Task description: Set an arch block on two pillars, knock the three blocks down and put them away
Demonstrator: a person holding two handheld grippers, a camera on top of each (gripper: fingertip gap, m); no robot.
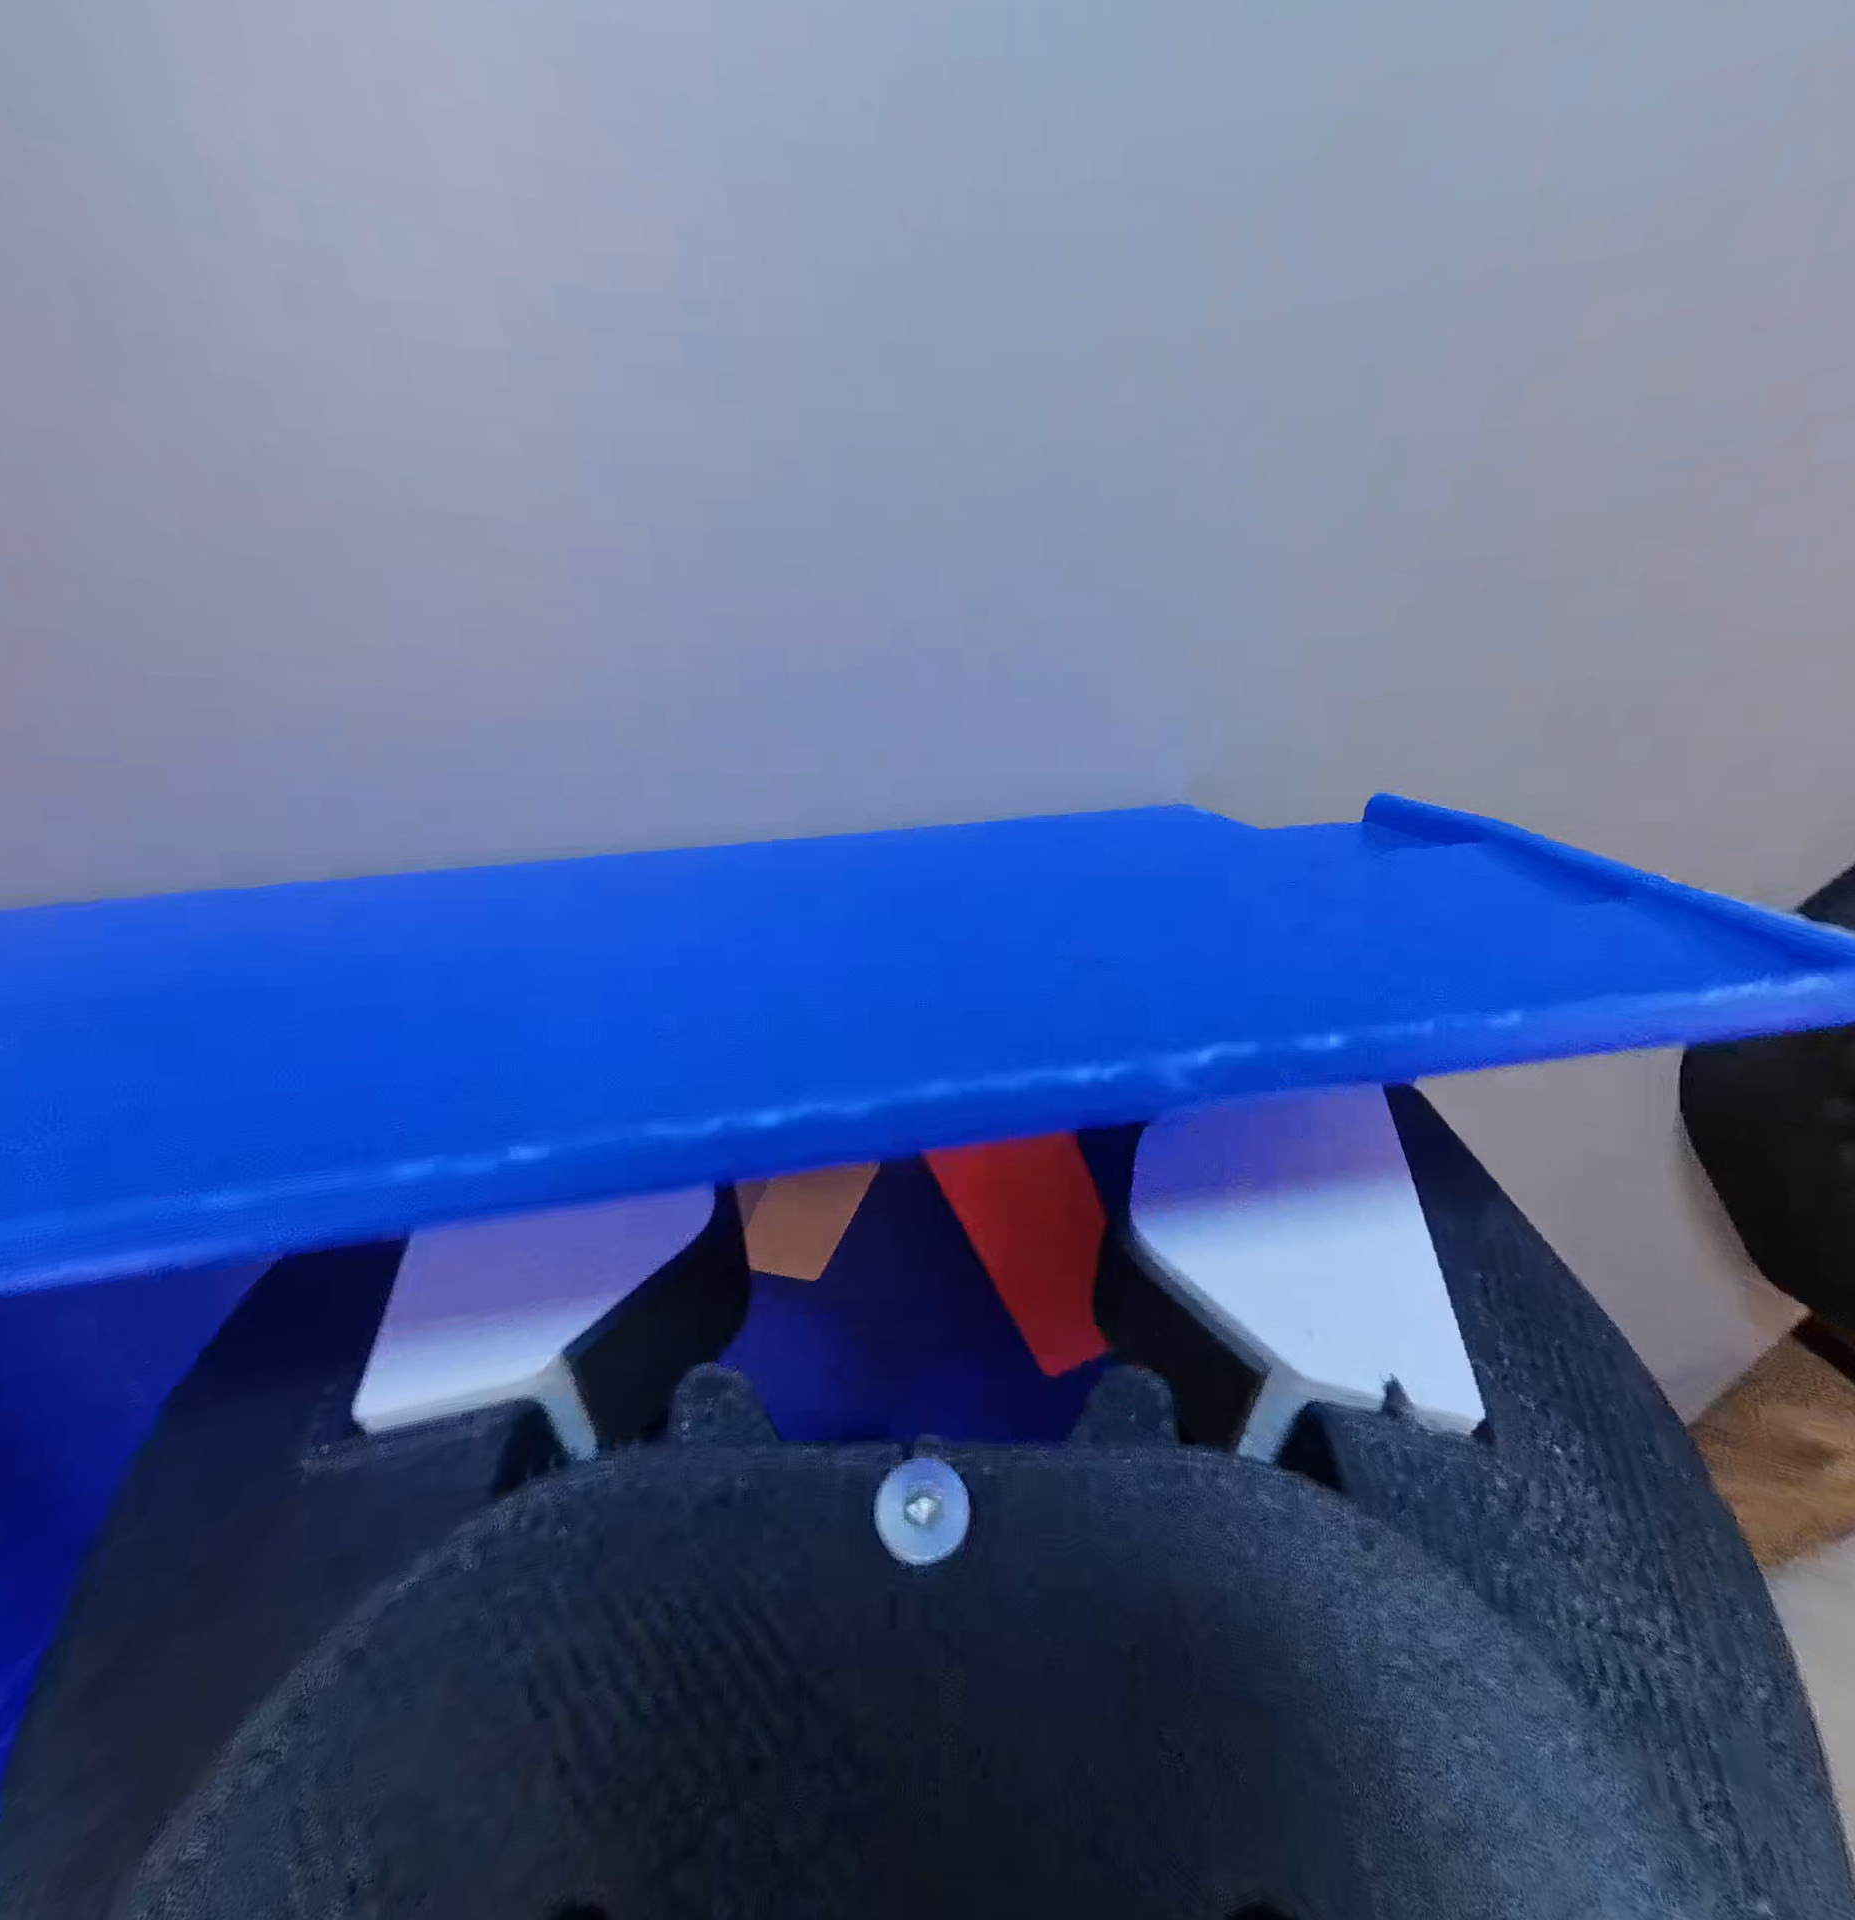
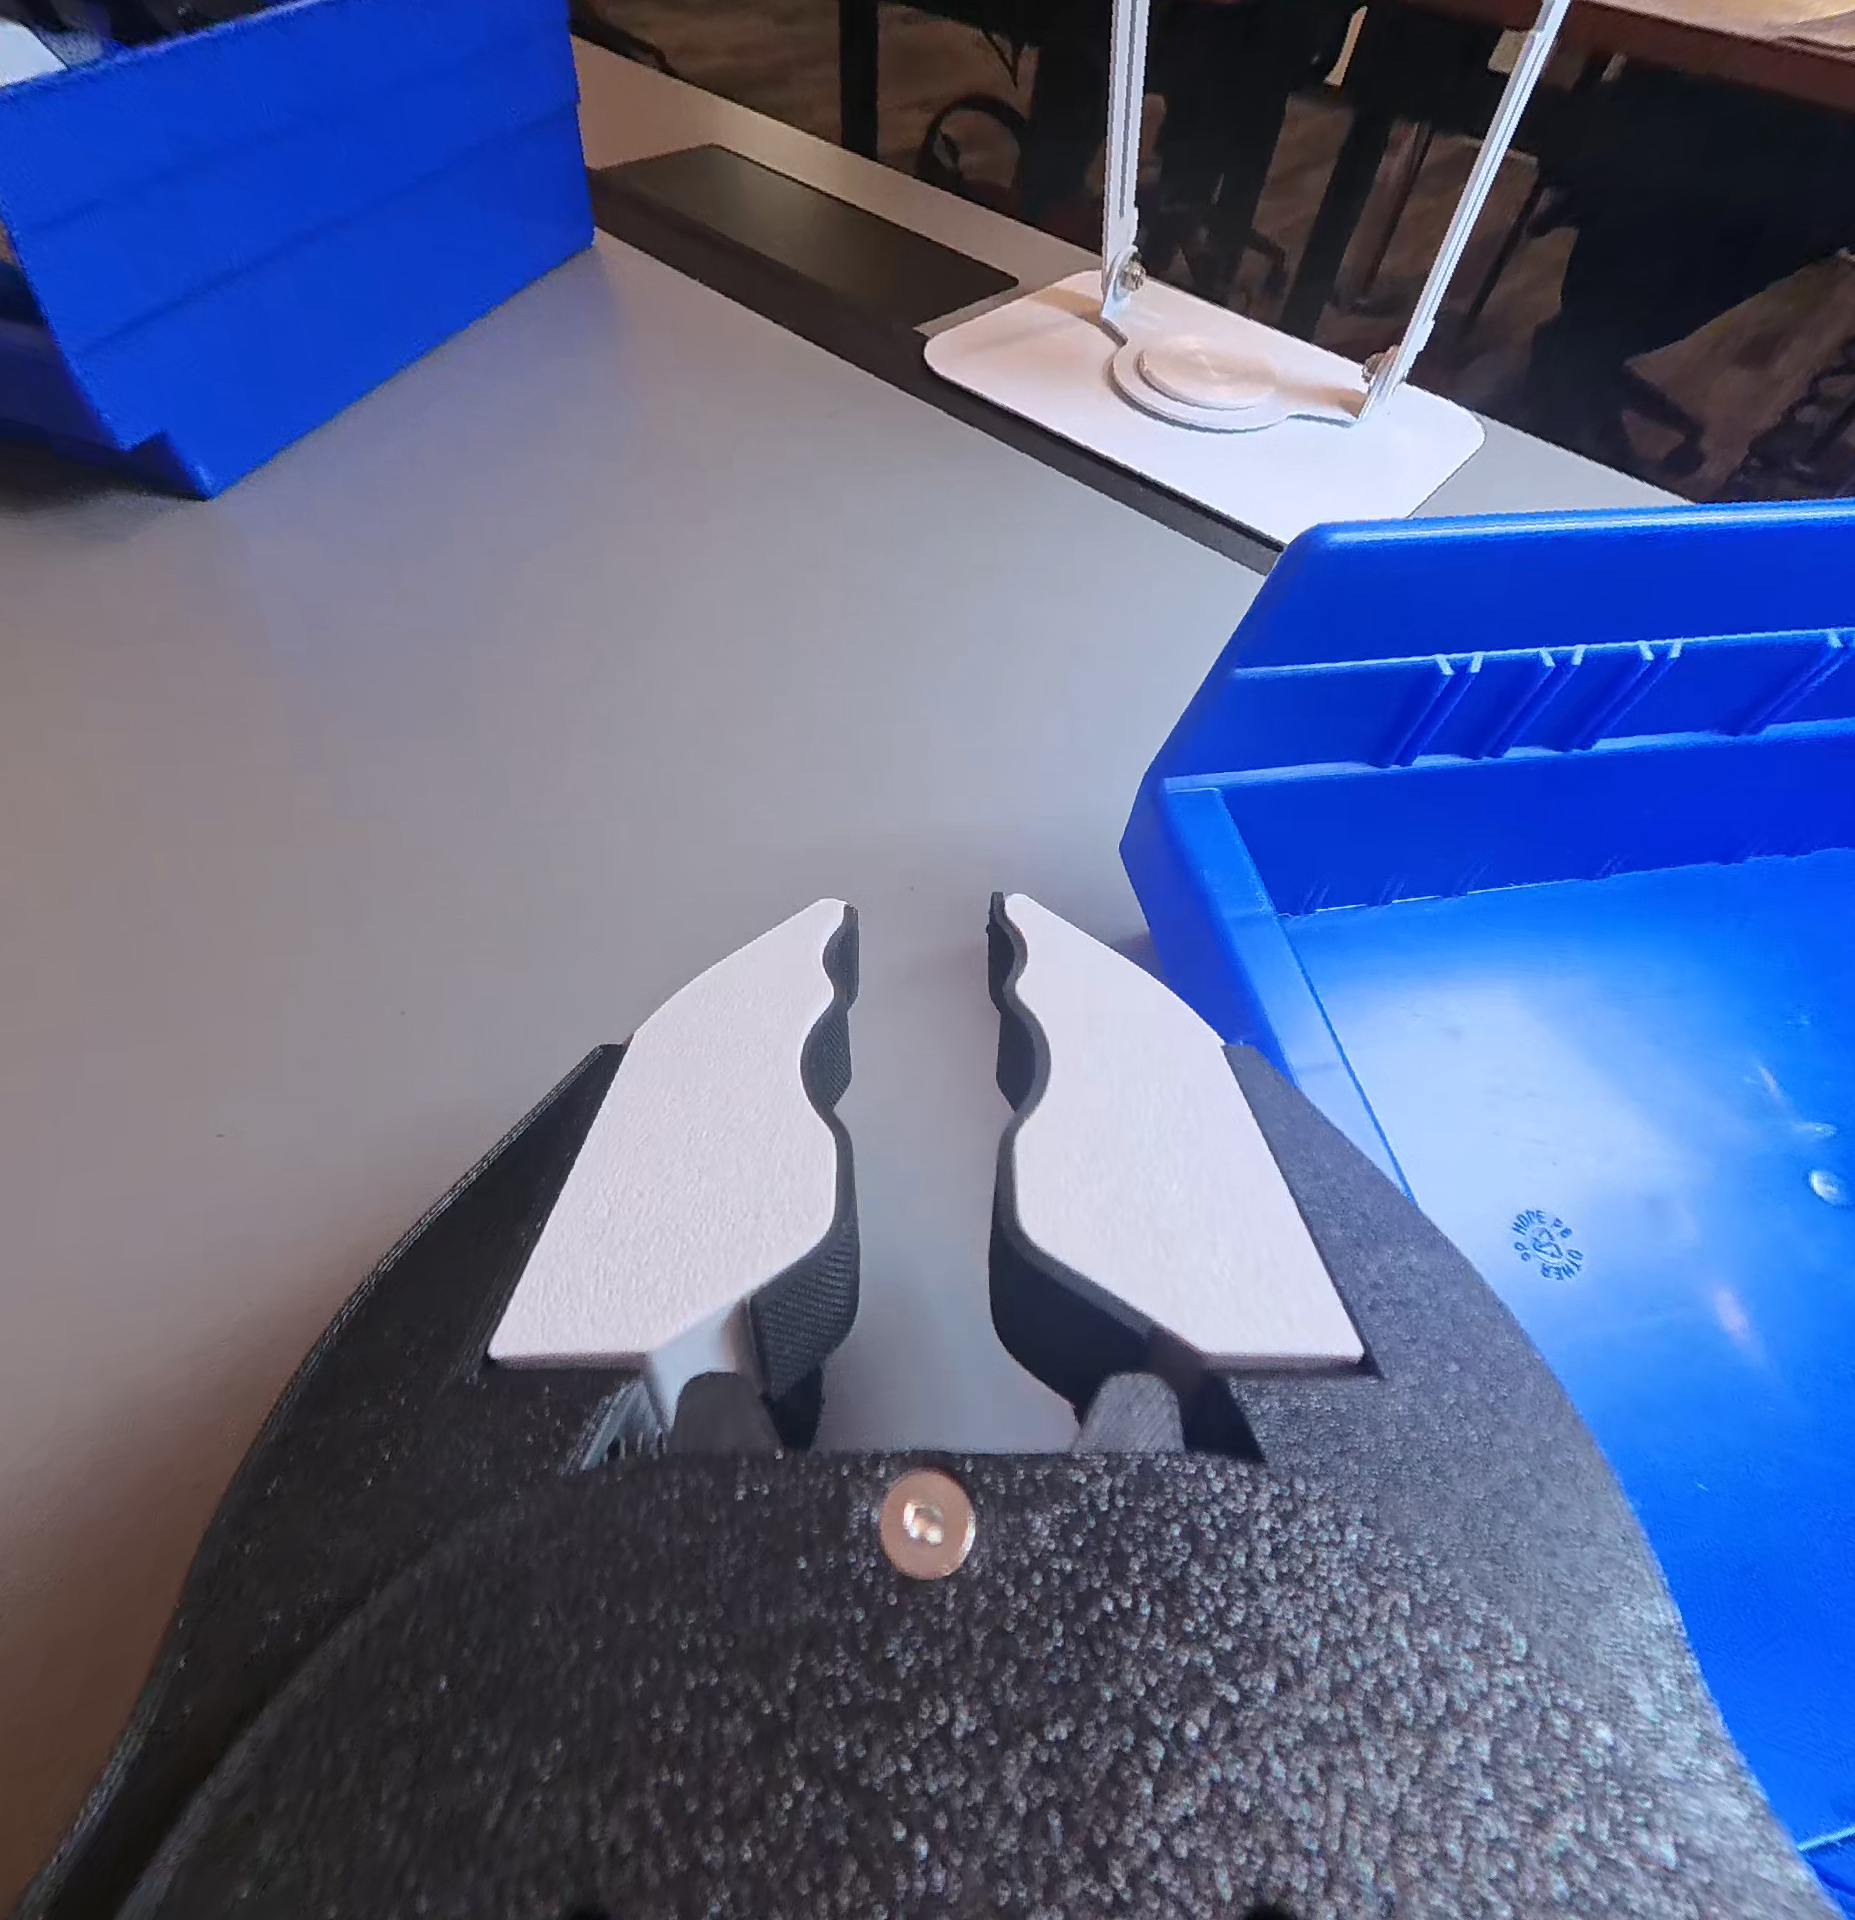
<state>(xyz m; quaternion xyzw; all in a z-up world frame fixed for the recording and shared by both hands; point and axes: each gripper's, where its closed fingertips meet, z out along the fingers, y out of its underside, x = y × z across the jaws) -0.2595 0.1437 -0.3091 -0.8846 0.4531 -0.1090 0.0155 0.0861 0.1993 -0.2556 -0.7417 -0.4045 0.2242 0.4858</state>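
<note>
1. Blocks: a tan wooden block [image 1: 798,1218] and, to its right, a red wooden block [image 1: 1027,1247], both flat-faced and tilted, lie inside a glossy blue plastic bin [image 1: 694,997]. They sit just ahead of the left gripper [image 1: 918,1226], under the bin's wall edge. A third block is not visible.
2. Left gripper: white finger plates with black ribbed pads, set apart; tips hidden by the bin wall, so contact with either block cannot be told. It looks the nearer tool to the blocks.
3. Right gripper [image 2: 923,914]: same build, fingers parted, holding nothing, over a matte grey table [image 2: 487,727].
4. Second blue plastic bin [image 2: 1525,1039]: ribbed walls, no block visible inside, just right of that gripper.
</note>
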